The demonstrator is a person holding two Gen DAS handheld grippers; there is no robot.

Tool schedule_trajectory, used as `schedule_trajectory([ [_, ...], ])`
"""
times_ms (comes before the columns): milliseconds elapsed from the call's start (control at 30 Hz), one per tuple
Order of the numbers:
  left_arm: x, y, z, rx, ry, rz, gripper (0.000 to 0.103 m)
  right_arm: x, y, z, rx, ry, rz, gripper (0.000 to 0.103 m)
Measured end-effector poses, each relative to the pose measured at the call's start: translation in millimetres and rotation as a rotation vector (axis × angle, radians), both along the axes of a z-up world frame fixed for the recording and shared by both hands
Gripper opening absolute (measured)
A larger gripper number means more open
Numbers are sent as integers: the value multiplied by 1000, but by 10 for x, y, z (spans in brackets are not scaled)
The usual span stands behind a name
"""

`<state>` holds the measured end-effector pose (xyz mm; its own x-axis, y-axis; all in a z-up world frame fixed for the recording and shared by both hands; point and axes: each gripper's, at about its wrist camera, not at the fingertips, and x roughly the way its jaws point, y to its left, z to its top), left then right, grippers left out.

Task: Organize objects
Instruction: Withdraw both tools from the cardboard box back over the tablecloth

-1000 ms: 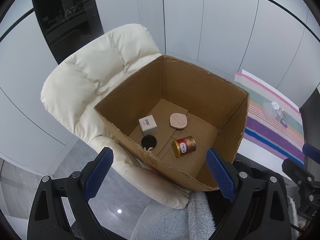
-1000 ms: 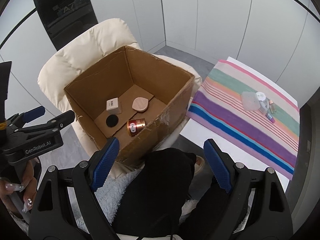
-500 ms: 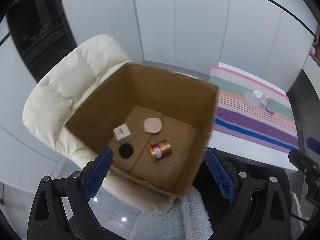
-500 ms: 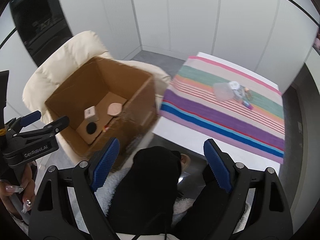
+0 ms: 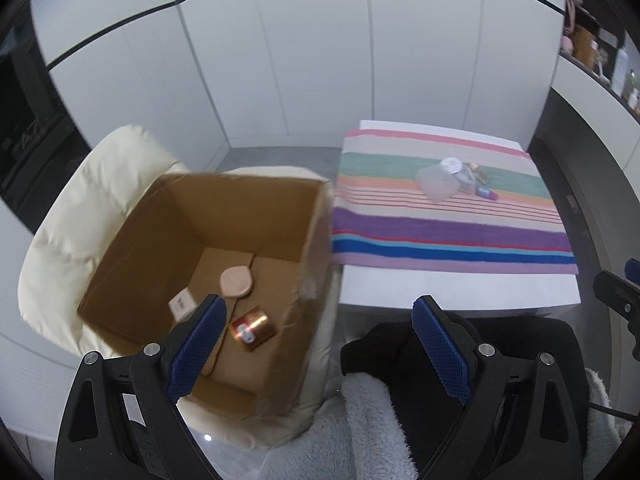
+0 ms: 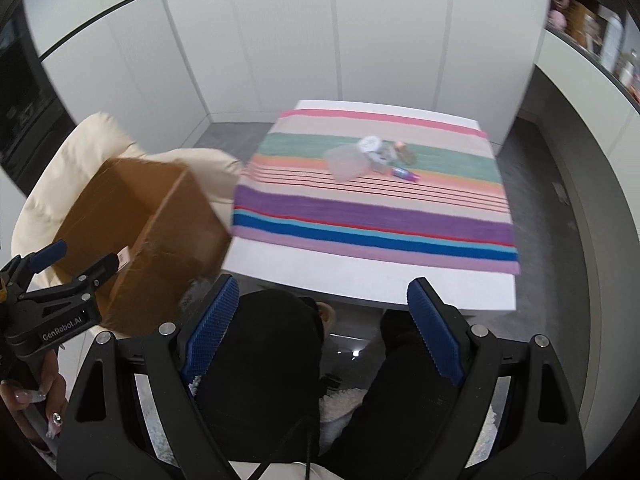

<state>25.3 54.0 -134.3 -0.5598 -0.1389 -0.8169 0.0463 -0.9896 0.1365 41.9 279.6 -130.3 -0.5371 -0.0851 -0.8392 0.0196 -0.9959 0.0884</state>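
An open cardboard box (image 5: 312, 240) sits on a cream armchair (image 5: 72, 216). Inside lie a copper can (image 5: 253, 328), a pink oval pad (image 5: 236, 282) and a small white box (image 5: 182, 307). On the striped cloth (image 5: 448, 236) lies a cluster of small items: a clear pouch (image 5: 436, 184), a round white lid (image 5: 451, 165) and a purple tube (image 5: 487, 193); the cluster also shows in the right wrist view (image 6: 372, 158). My left gripper (image 5: 320, 344) is open and empty, above the box's right edge. My right gripper (image 6: 324, 328) is open and empty, over the person's lap.
The cloth covers a white table (image 6: 360, 280) to the right of the armchair. White wall panels stand behind. A shelf with bottles (image 5: 600, 56) is at the far right. The person's black-clad legs (image 6: 280, 360) and a fluffy grey robe (image 5: 360, 420) fill the foreground.
Both views have swung right, from the box towards the striped table. The box has slid to the left of both frames. Both grippers stay open.
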Motion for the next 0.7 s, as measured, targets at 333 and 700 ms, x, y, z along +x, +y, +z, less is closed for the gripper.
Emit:
schedule_trajectory([
  [333,-276,576,-60,-3,-18,-107,95,145,703,-48,-7,-7,-159,88],
  [700,-846,916,-171,4,-43,-149,95,-185,1059,-228,5,-22,-223,88],
])
